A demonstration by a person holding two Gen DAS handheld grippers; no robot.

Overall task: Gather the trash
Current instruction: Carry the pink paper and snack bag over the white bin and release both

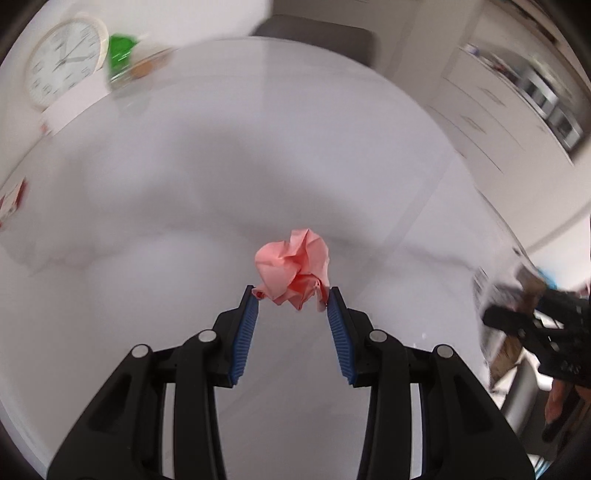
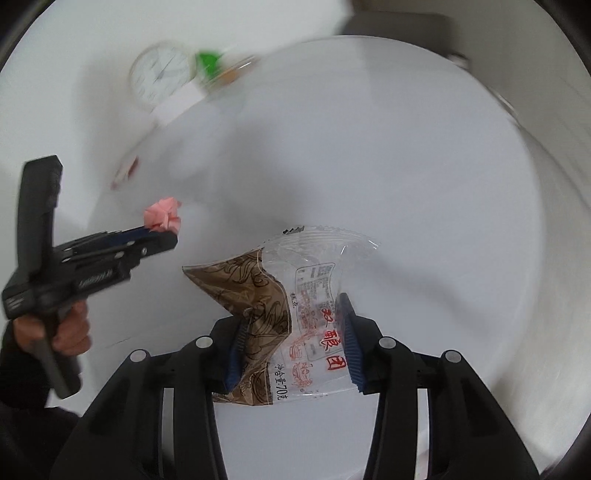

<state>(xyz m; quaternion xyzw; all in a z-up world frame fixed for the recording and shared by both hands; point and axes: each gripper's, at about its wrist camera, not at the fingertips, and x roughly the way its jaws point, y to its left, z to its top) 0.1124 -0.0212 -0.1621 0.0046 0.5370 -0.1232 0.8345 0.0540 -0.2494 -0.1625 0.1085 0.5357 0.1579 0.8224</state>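
A crumpled pink paper ball [image 1: 293, 264] hangs above the white table [image 1: 166, 192], with my left gripper [image 1: 292, 291] shut on its lower edge. From the right wrist view the same ball [image 2: 162, 218] sits at the tip of the left gripper [image 2: 164, 232], which a hand [image 2: 70, 332] holds. My right gripper [image 2: 293, 310] is shut on a snack wrapper [image 2: 295, 280], part clear with red print and part brown. The blue pads [image 2: 351, 343] press both its sides. At the far right of the left wrist view, the right gripper [image 1: 495, 314] carries the blurred wrapper [image 1: 517, 284].
A white wall clock [image 1: 64, 59] leans at the table's far left beside a green object [image 1: 120, 55] and a white box [image 2: 177, 103]. A small red-and-white packet [image 1: 13, 199] lies by the left edge. A grey chair back [image 1: 317, 33] stands beyond the table; cabinets [image 1: 491, 110] at right.
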